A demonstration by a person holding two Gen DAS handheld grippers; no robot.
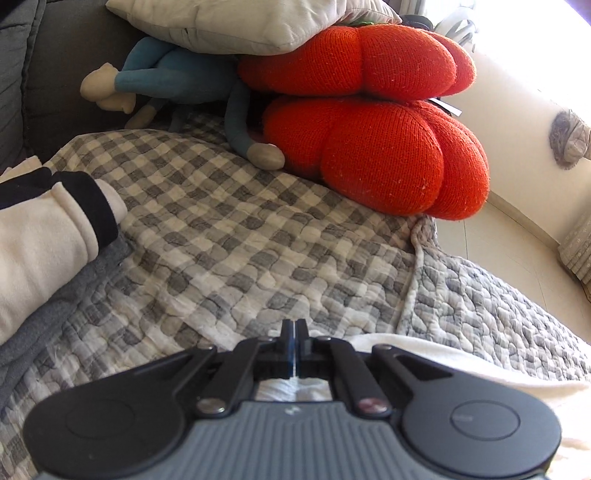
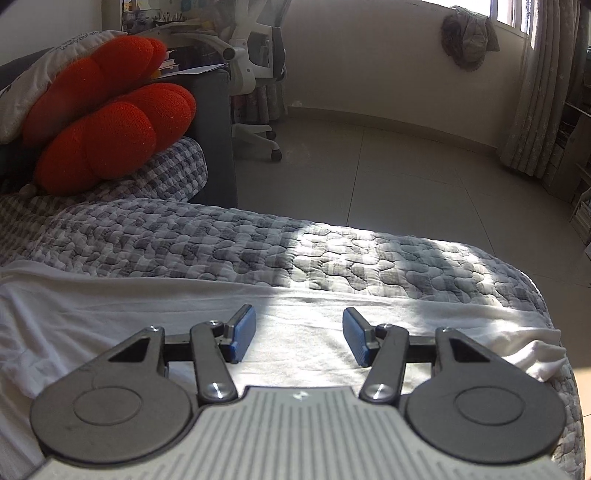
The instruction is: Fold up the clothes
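My left gripper (image 1: pixel 294 328) is pinched shut on the white garment (image 2: pixel 295 332); my right gripper (image 2: pixel 299 339) hovers half-open above it and should close on the edge ahead, matching the left's grip.

The left gripper (image 1: pixel 294 328) hides whatever its closed jaws might pinch; only a sliver of white cloth (image 1: pixel 291 392) shows behind its linkage, so a grip cannot be told. The cream garment with black trim (image 1: pixel 44 236) is cut off by the left edge. A pale cushion (image 1: pixel 236 22) covers the blue stuffed toy (image 1: pixel 177 74) above its legs. In the right wrist view the white garment (image 2: pixel 303 354) runs under the gripper body and off the left edge
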